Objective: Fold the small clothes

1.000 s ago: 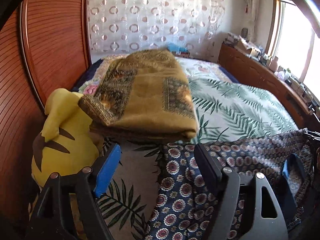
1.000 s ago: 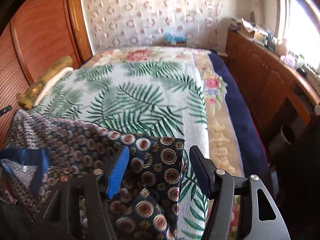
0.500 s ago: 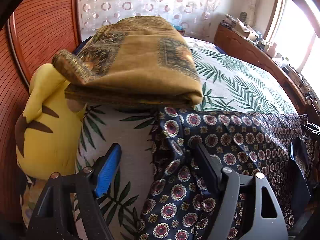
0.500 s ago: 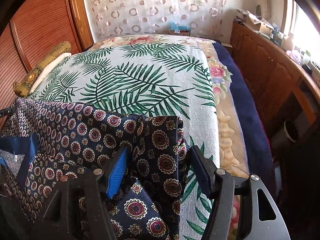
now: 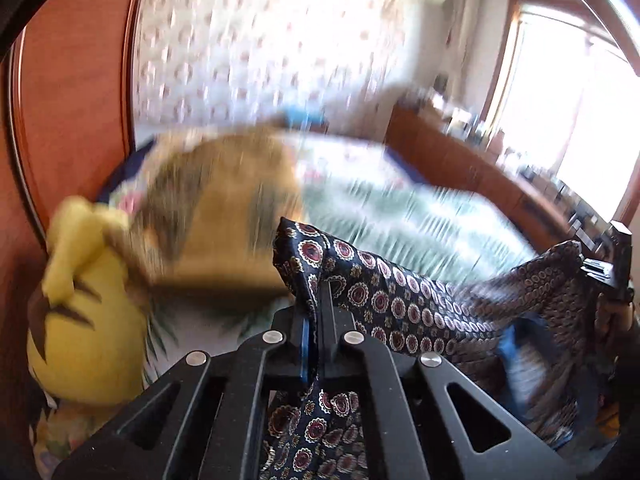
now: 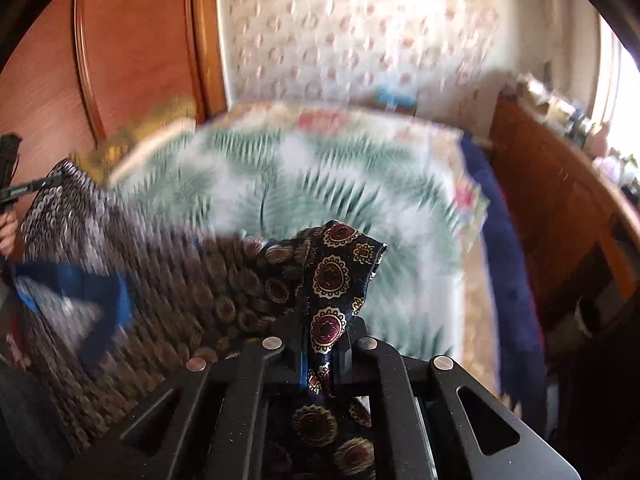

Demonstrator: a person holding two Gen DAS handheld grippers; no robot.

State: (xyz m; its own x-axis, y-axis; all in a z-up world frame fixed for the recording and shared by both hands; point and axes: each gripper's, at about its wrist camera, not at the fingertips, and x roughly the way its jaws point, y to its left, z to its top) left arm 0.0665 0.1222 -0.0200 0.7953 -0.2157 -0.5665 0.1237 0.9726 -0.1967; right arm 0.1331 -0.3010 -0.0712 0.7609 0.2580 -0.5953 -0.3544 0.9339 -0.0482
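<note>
A dark navy garment with red and cream medallions (image 5: pixel 400 296) hangs stretched between my two grippers above the bed. My left gripper (image 5: pixel 316 320) is shut on one corner of it, which sticks up past the fingers. My right gripper (image 6: pixel 324 340) is shut on the other corner (image 6: pixel 340 272). In the right wrist view the cloth (image 6: pixel 160 280) runs left toward the other gripper (image 6: pixel 8 176), with a blue inner lining (image 6: pixel 100 304) showing. In the left wrist view the right gripper (image 5: pixel 616 264) shows at the far right edge. Both views are blurred by motion.
A bed with a palm-leaf cover (image 6: pixel 320 192) lies ahead. A folded tan blanket (image 5: pixel 224 208) and a yellow plush toy (image 5: pixel 84 320) sit at its left side by the wooden headboard (image 5: pixel 72 80). A wooden cabinet (image 6: pixel 560 208) runs along the right, under a window.
Both grippers were open over the garment lying on the bed; now both have shut on its corners and lifted it off the bed.
</note>
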